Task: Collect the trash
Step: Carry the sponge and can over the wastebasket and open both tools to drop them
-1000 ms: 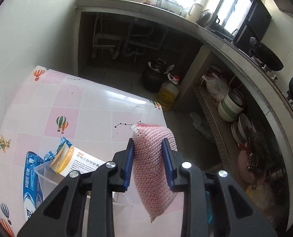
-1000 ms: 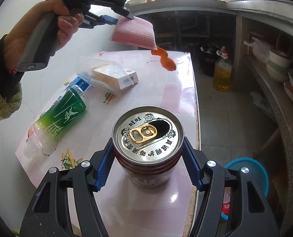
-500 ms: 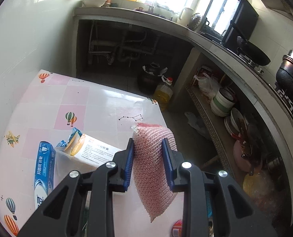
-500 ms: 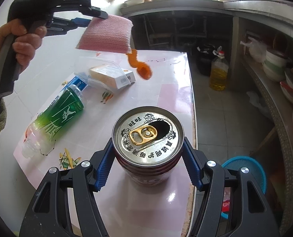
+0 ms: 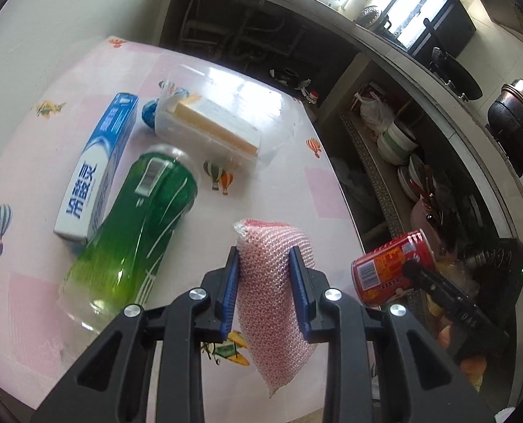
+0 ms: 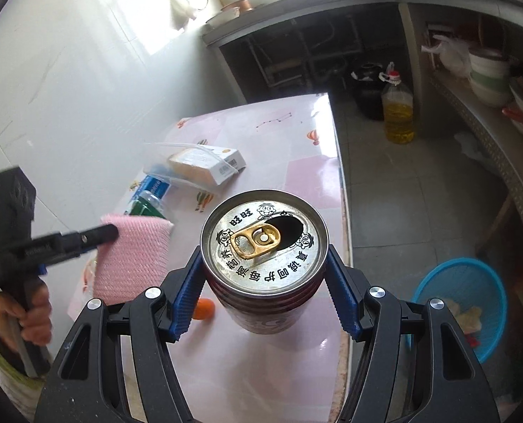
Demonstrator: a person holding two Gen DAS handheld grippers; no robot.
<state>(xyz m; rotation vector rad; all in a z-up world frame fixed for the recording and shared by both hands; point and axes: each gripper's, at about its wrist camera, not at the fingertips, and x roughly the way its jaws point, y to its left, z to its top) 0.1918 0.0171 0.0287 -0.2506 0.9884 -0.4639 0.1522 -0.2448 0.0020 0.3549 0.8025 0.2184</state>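
Carrying loads: left tool (image 5: 265, 290) clamped on pink scourer (image 5: 273, 292), right tool (image 6: 265, 289) clamped on red can (image 6: 265, 246). Swing can over blue basket (image 6: 487, 282), keep upright, clear bench (image 6: 296, 162) edge before release.

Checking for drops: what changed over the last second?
The left tongs, gripping the pink mesh scouring pad, swung down low over the table beside the right tongs. An orange peel fell from the pad onto the table. The red drink can stayed clamped.
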